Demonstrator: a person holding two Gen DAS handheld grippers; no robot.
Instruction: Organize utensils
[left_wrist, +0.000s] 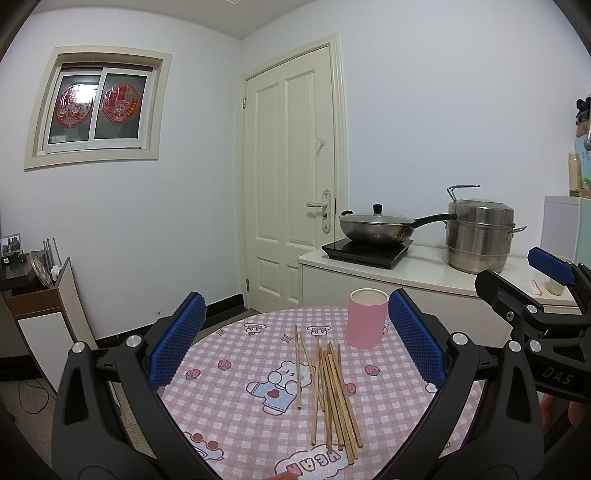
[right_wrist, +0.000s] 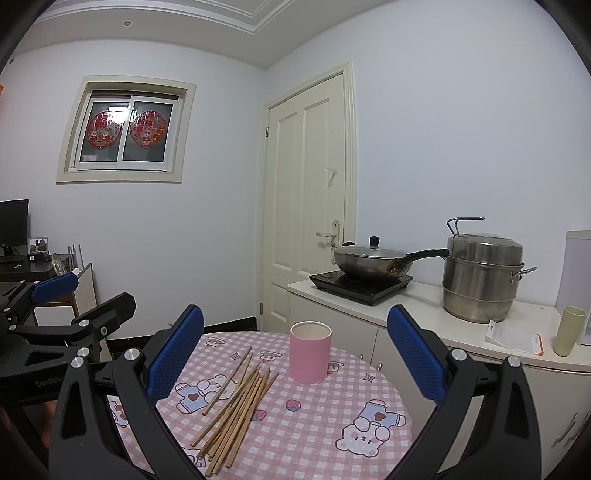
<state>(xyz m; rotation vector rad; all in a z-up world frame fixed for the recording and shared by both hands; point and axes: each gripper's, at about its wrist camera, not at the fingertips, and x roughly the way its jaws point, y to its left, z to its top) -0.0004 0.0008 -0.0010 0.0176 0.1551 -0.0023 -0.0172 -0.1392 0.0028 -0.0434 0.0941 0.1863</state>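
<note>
Left wrist: chopsticks (left_wrist: 332, 391) mid-table, pink cup (left_wrist: 365, 318) near far edge.

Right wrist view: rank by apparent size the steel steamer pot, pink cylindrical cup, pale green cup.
1. Stainless steel steamer pot, clearly largest.
2. Pink cylindrical cup.
3. Pale green cup, smallest as seen; it sits farther back on the counter, so true size against the pink cup is unsure.
</note>
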